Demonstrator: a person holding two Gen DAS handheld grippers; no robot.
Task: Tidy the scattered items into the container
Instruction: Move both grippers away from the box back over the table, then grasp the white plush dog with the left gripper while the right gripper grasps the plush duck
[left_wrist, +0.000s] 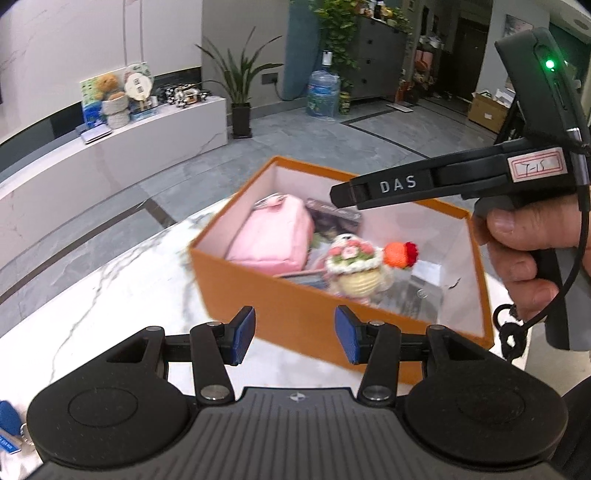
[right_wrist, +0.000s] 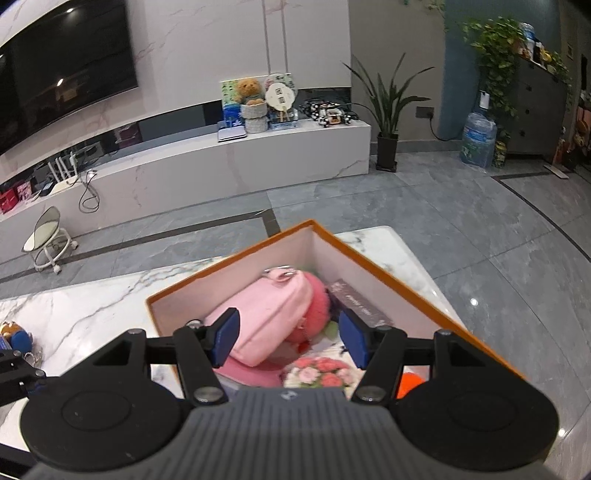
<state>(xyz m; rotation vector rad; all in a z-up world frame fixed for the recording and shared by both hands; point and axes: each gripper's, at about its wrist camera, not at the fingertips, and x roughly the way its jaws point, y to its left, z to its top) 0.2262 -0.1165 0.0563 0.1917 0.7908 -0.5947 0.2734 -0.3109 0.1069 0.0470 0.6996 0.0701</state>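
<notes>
Ahead of the left gripper (left_wrist: 294, 336), left wrist view: orange box (left_wrist: 280, 314) sits on the marble table (left_wrist: 110, 295), its near wall just beyond the blue pads (left_wrist: 242, 334). Jaws stand partly apart, nothing between them, so empty. Inside the box: pink pouch (left_wrist: 273, 236) on the far left, crochet flower basket (left_wrist: 354, 266) near the middle, orange-red crochet piece (left_wrist: 400, 253) to its right, dark card pack (left_wrist: 334, 214) behind. Right of the claw, a hand (left_wrist: 524, 254) holds the right gripper's handle, with its body reaching over the box. At the lower left edge, close beside the claw body, a blue keychain item (left_wrist: 9, 424) lies on the table, outside the box.

Right wrist view: right gripper (right_wrist: 290, 341) hangs over the box (right_wrist: 236, 258), jaws about half apart, nothing pinched; the pouch (right_wrist: 266, 317) shows through the gap but lies below it, no contact seen. Flower basket (right_wrist: 321, 371) just under the claw. Far left of the claw, a small plush charm (right_wrist: 16, 336) sits on the table (right_wrist: 92, 306), outside the box.

Judgement: box mostly filled, with leftovers to the left. The left claw looks better placed for them. To do it well: swing left, drop low, straddle the item squarely, then close. Keep the right claw clear of the box rim. Lift high enough to clear the wall, and release over a free patch at the box's right side.
</notes>
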